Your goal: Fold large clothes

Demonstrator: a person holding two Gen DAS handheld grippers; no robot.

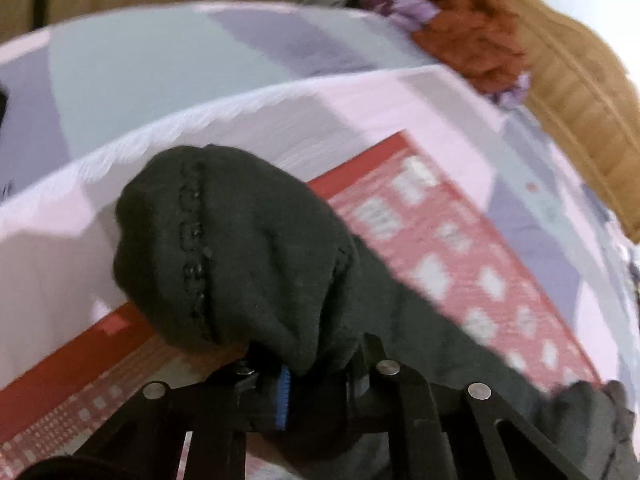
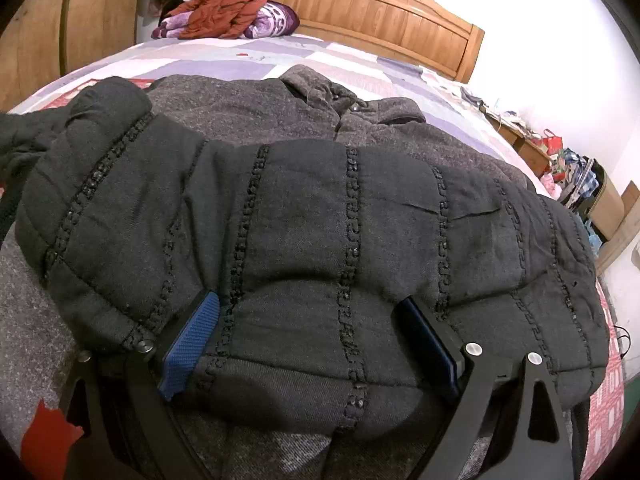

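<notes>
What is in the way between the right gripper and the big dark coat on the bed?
Nothing visible. The right gripper has its jaws open right at the coat, with a fold of the dark quilted lining bulging between them. No other thing lies between them.

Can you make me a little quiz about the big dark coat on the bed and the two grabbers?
1. True or false: the left gripper is clamped shut on a bunched black fabric part of the black quilted coat.
2. What lies between the right gripper's blue-padded fingers? A) a pillow B) a fold of the coat C) nothing
3. Fill in: the rust-red crumpled garment sits near the carved wooden ____ of the bed.

Key: 1 true. 2 B, though whether the pads squeeze it cannot be told. 3 headboard.
</notes>
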